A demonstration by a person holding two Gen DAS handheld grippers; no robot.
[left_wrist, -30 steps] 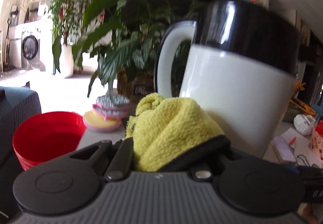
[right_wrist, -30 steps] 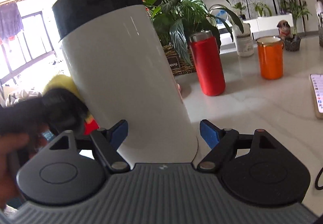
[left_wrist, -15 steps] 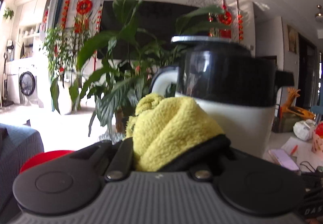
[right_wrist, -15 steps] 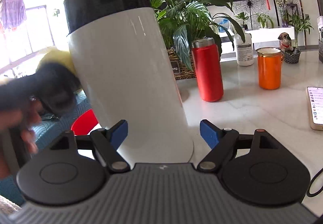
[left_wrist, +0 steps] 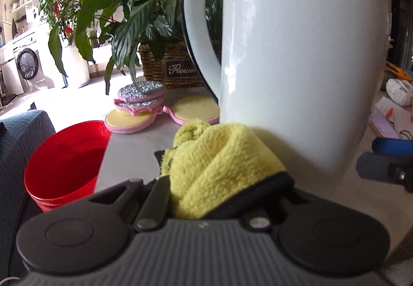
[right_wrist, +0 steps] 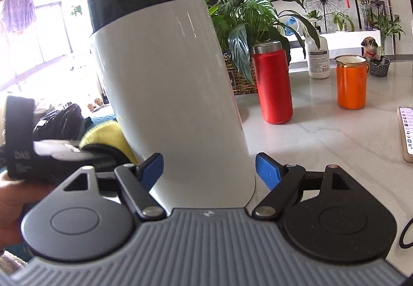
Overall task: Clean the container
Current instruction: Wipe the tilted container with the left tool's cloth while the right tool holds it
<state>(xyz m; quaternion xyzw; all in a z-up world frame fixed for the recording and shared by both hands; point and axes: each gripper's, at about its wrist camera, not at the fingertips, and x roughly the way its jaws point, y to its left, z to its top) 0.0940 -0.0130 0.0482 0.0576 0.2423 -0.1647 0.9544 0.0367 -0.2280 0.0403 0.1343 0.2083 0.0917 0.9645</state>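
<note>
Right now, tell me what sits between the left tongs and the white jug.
The yellow cloth. The left tongs clamp it, and in the left wrist view its bunched end lies against the lower wall of the white jug, nothing else between.

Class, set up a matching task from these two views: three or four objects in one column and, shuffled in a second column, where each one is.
Column A
1. cloth
2. jug
3. bucket
4. orange mug

Column B
a. beyond the table edge
b. between the right tongs' blue pads
c. gripped in the left tongs
d. on the table, right of the red flask

Pairs: 1-c, 2-b, 3-a, 4-d
</note>
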